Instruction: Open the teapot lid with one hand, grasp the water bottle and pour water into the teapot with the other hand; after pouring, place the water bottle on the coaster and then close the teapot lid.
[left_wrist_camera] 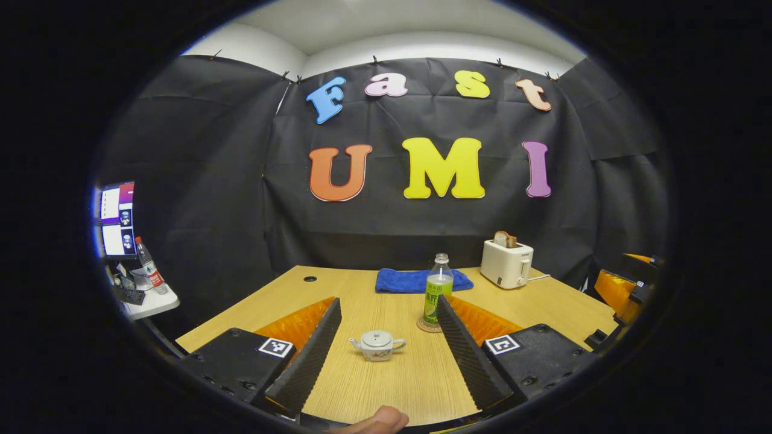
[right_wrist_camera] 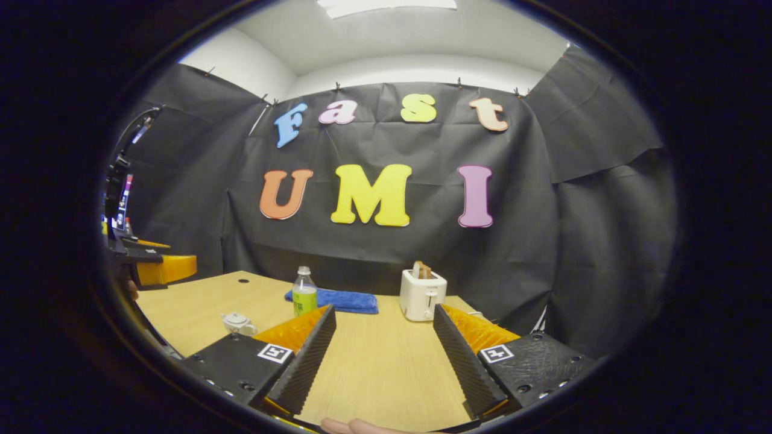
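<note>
Near the teapot, just behind and to its right, we see the water bottle upright on the coaster. Teapot sits lid on, w/ spout left, handle right. Both our tools are spread wide, gripping nothing: left gripper frames the teapot, right gripper is over bare table. We judge the teapot small, ceramic, fragile; lid knob is tiny & slick, so pinch it dead centre. Bottle looks light plastic, part full; take it mid-body. Behind the teapot lie a blue towel & a toaster, well apart; nothing blocks us.
</note>
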`<action>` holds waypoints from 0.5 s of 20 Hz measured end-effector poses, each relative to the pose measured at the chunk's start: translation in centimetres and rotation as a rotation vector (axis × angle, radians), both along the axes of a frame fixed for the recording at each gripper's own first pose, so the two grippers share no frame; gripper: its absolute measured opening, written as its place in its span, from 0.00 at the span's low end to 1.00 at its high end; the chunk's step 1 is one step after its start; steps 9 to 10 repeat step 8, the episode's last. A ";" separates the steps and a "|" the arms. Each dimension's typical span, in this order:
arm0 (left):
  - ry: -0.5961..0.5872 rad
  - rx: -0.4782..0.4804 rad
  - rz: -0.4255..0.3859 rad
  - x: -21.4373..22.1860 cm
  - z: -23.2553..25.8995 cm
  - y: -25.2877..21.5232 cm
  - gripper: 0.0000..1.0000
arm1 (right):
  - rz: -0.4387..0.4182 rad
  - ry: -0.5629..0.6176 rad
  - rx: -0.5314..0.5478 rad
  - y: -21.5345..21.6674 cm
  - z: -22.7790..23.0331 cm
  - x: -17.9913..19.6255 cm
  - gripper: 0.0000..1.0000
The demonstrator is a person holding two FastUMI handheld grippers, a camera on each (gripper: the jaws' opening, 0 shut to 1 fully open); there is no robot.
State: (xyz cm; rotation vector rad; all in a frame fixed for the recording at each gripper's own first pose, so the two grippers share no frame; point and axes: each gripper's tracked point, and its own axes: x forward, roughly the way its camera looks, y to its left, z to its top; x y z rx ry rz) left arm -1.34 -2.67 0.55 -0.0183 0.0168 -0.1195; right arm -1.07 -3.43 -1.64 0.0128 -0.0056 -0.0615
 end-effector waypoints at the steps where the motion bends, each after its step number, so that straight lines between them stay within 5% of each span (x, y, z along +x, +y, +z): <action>1: 0.002 0.000 0.001 0.0 0.0 0.1 0.99 | 0.001 0.005 0.001 0.0 -0.1 0.1 0.96; 10: -0.056 0.025 0.015 -0.3 1.0 0.1 0.99 | 0.004 0.039 -0.010 -0.1 -1.2 0.7 0.97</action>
